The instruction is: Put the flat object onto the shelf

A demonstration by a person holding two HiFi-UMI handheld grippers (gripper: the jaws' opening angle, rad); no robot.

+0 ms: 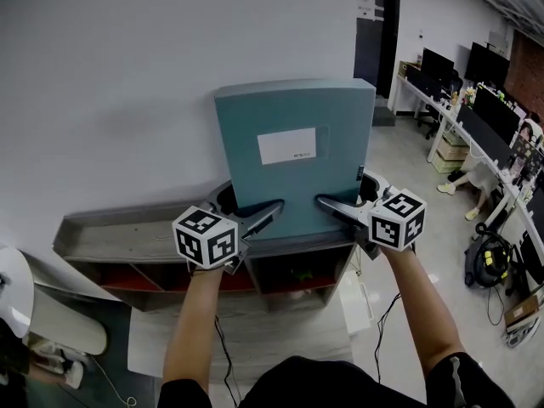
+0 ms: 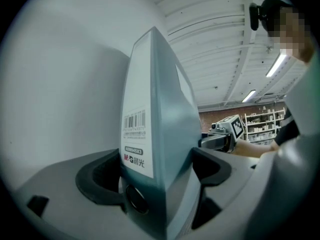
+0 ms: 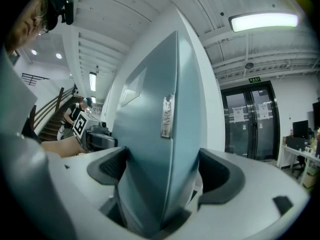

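Note:
A flat grey-blue file box [image 1: 297, 155] with a white label is held upright in front of the white wall, above the low shelf [image 1: 127, 238]. My left gripper [image 1: 252, 215] is shut on its lower left edge, my right gripper [image 1: 340, 208] on its lower right edge. In the left gripper view the box's spine [image 2: 150, 149] with a barcode label sits between the jaws, and the right gripper [image 2: 225, 136] shows beyond. In the right gripper view the box's clasp edge [image 3: 160, 159] fills the jaws.
The shelf is a low grey unit with red-lined compartments [image 1: 136, 279] against the wall. Desks with monitors [image 1: 484, 100] and a seated person [image 1: 510, 155] are at the far right. Cables [image 1: 382, 313] trail on the floor near the shelf's right end.

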